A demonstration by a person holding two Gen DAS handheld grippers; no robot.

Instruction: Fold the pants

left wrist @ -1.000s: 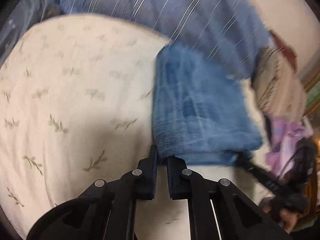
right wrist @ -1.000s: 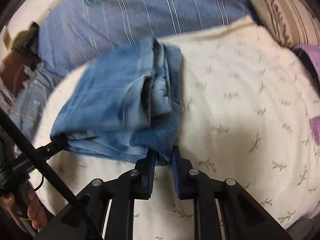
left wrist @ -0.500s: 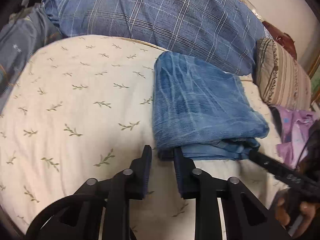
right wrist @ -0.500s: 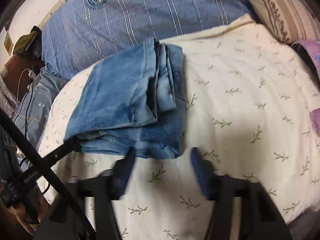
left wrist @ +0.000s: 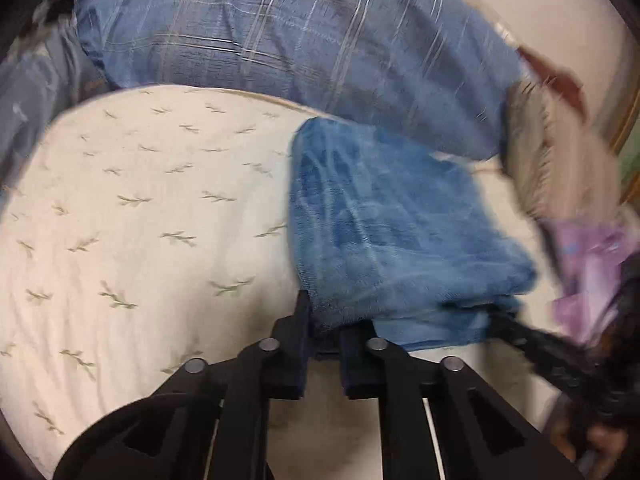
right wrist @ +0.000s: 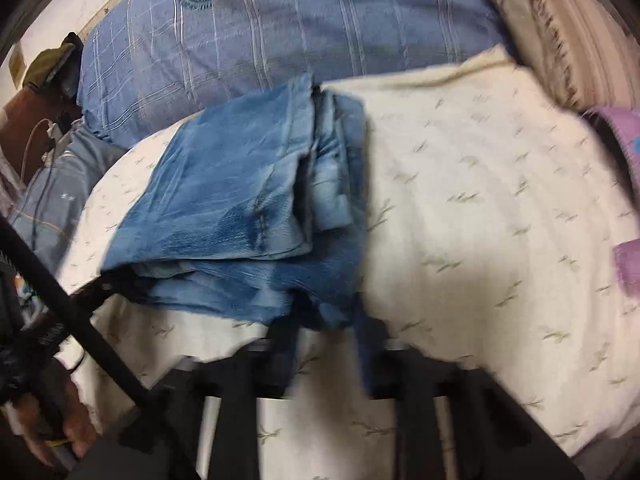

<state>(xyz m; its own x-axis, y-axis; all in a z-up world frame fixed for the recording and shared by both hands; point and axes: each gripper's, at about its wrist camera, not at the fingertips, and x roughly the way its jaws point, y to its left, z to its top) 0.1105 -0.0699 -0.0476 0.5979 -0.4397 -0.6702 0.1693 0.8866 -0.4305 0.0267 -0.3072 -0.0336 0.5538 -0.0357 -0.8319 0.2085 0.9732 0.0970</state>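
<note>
My left gripper (left wrist: pixel 323 334) has just closed, pinching the lower corner of the folded jeans (left wrist: pixel 384 232) at frame centre on the leaf-print sheet (left wrist: pixel 132 216); my right gripper (right wrist: pixel 326 320) likewise clamps their near edge.

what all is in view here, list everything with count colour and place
jeans: one, blue, folded, on the sheet near the plaid pillow
sheet: one, cream with green sprigs, covering the bed
plaid pillow: one, blue with a round crest, behind the jeans
striped pillow: one, beige and brown, beside the plaid pillow
purple cloth: at least one, at the bed's edge
cap: one, olive, at the plaid pillow's far end
left tongs: black, have just closed on the jeans' near corner
right tongs: black, blurred, have just closed on the jeans' other near corner
hand: one, holding the left tongs' handle
</note>
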